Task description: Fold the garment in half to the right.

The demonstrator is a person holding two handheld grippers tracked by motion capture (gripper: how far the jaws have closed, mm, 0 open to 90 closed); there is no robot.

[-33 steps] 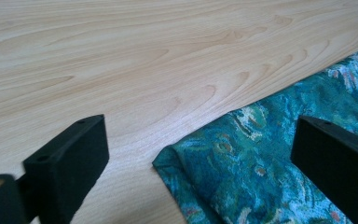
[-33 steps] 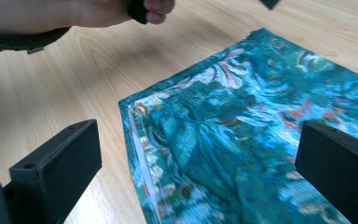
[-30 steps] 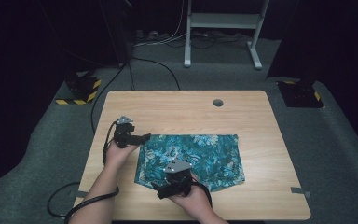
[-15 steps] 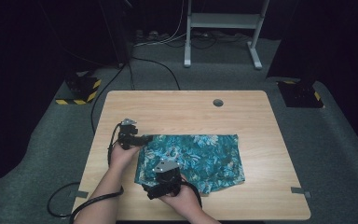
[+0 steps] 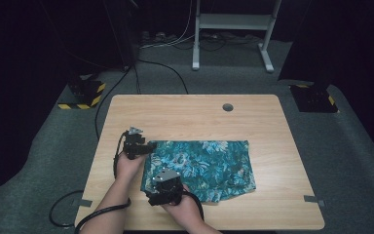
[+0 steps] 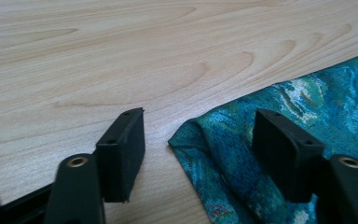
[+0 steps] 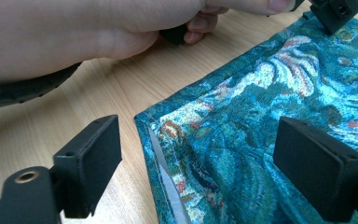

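Cloth: teal floral fabric point(image 5: 199, 168) lies flat on wooden table point(image 5: 190, 114), lower-centre of high view, slightly left of table's middle.
Left gripper: left gripper point(image 5: 148, 146) sits at cloth's upper-left corner in high view, held by left hand point(image 5: 128, 165). In left gripper view point(image 6: 198, 140) jaws spread wide; cloth's corner pokes up btwn them, one jaw over bare wood at lower left of frame, other over fabric at lower right. Not pinching anything.
Right gripper: right gripper point(image 5: 151, 187) at cloth's lower-left corner, bottom centre of high view, right hand point(image 5: 185, 212) behind it. In right gripper view point(image 7: 198, 158) jaws also spread, hemmed corner w/ a folded edge btwn them; left jaw over wood, right jaw over fabric.
Hands: left hand fills upper left of right gripper view, just beside cloth's edge.
Surroundings: grey carpet round table, white stand point(image 5: 233, 29) at top centre, cable point(image 5: 95, 214) trailing off lower left.
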